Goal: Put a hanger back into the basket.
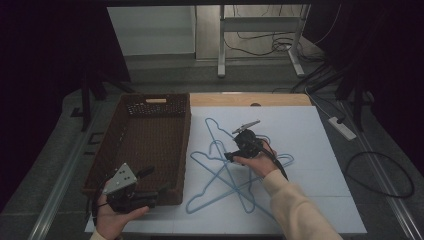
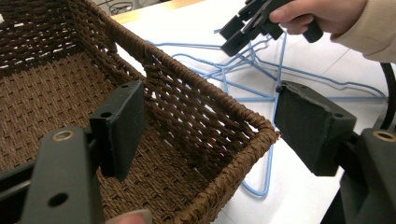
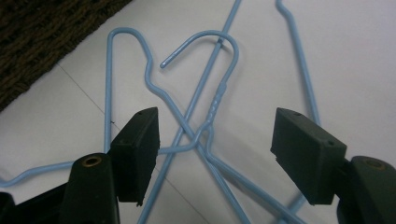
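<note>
1. The right tool (image 1: pixel 231 156) hangs over the tangle of light blue wire hangers (image 1: pixel 225 175) that lies on the white sheet (image 1: pixel 310 150) covering the desk, just right of the brown wicker basket (image 1: pixel 100 165).
2. Its jaws stand wide apart and grip nothing. In the right gripper view the crossing point of the hangers (image 3: pixel 201 137), where a twisted neck rises to a hook, lies on the sheet between the two black pads (image 3: pixel 137 151), with neither pad touching the wire.
3. The person's right hand (image 1: pixel 257 162), in a cream sleeve (image 1: pixel 295 205), carries this tool with its jaws pointing toward the basket side of the desk.
4. The left tool (image 1: pixel 150 185) is held in the left hand (image 1: pixel 117 217) at the near right corner of the basket, a grey three-cornered plate (image 1: pixel 121 177) on top of it.
5. Its jaws are also wide and empty. In the left gripper view they straddle the woven corner rim (image 2: pixel 252 144): one pad over the inside of the basket, the other over the white sheet outside, with no contact visible.
6. In that same view the right tool (image 2: pixel 233 37) shows farther off, above the hangers (image 2: pixel 243 70).
7. The basket's inside, as far as it shows, holds nothing.
</note>
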The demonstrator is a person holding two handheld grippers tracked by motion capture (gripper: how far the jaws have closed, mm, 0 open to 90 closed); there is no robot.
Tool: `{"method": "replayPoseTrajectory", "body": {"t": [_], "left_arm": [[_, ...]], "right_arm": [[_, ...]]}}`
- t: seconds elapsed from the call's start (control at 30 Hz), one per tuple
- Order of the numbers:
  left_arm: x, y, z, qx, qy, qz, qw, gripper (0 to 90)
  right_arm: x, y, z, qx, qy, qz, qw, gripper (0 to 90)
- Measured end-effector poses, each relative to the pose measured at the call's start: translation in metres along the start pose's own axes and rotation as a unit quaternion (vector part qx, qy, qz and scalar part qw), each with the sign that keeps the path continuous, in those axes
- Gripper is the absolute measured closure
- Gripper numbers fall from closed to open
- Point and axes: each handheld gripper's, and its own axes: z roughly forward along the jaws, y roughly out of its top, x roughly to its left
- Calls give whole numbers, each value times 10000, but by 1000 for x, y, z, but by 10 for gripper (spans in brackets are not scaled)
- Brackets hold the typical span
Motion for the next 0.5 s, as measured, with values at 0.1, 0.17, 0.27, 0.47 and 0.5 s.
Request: {"method": "replayPoseTrajectory", "body": {"t": [0.1,0.17,0.27,0.47,0.5], "left_arm": [[0,0,0,-3,2,7,10000,262],[0,0,0,-2,5,10,10000,262],[0,0,0,0,0,16,10000,262],[0,0,0,-5,-1,10,10000,262],[1,0,0,-5,-1,10,10000,262]], "right_arm": [[1,5,10,134,-51,-50,9999,361],[0,8,16,172,-84,-33,9998,382],[-2,12,25,247,-144,23,9996,406],[-2,15,38,408,-190,4,9990,468],[-2,15,40,446,-184,-6,9988,482]]}}
